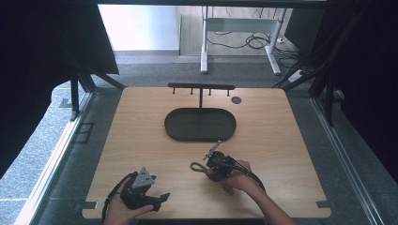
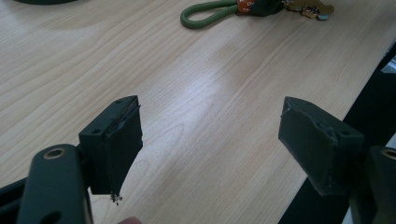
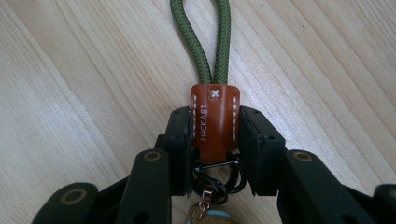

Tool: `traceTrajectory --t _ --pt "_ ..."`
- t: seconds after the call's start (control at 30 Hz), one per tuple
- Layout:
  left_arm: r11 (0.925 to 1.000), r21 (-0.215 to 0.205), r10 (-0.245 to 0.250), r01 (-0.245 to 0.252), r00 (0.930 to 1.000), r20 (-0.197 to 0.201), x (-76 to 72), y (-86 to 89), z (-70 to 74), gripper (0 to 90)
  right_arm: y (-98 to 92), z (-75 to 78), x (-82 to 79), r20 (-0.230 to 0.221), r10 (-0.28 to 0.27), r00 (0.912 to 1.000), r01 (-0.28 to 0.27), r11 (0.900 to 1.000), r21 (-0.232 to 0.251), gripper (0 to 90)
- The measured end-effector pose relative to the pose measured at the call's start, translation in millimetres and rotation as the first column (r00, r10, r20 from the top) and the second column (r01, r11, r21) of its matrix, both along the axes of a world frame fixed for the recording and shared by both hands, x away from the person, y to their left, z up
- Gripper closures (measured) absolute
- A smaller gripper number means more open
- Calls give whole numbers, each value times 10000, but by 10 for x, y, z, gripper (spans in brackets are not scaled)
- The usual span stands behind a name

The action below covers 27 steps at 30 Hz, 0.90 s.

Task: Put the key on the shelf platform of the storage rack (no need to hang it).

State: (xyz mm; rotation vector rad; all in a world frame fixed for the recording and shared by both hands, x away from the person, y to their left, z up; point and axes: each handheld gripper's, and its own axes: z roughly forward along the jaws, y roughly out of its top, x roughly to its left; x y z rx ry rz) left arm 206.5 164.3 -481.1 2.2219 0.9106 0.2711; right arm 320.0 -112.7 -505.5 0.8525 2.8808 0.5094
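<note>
A square light-wood table (image 1: 141, 140) sits in a dark-curtained frame, seen from above the person's side. Toward its far edge lies a shallow black oval tray (image 1: 200, 124), and just behind it a black T-shaped rack with small hanging pegs (image 1: 201, 87), probably where a keyring would be hung.

The person's forearms enter from the near edge. The left gripper (image 1: 162, 196), black with a grey three-cornered plate on top, rests low at the near left, pointing right across the table. Its own view shows its jaws standing wide apart over bare wood with nothing between them, as if waiting its turn.

The right gripper (image 1: 212, 161) works near the table's middle, just short of the tray. Its jaws are clamped on the tan leather tab of a keyring (image 3: 215, 121), one pad pressing each side. Gripping this stiff tab seems sensible, since it offers firmer purchase than the soft cord.

From the tab, an olive-green woven cord loop (image 3: 201, 42) extends away, lying flat on the wood, free to be hooked. Below the tab, between the jaws, hang a small black clasp and metal rings (image 3: 217, 175).
</note>
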Motion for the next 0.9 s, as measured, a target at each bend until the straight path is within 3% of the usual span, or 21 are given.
traceTrajectory --t 0.2,0.37,0.67,0.9 --pt "10000 22 2 -2 10000 3 0 -3 0 221 -24 19 -6 -11 151 9999 -151 9999 82 667" --pt "10000 -14 49 -49 10000 -7 1 -5 -5 222 -91 162 -27 202 157 9997 -164 9992 358 669" --pt "10000 -3 80 -80 10000 4 0 -2 0 223 -239 575 -101 857 221 9961 -255 9989 387 670" --pt "10000 -14 77 -77 10000 -5 -1 4 6 222 -339 800 -107 1248 103 9921 -152 9991 386 670"
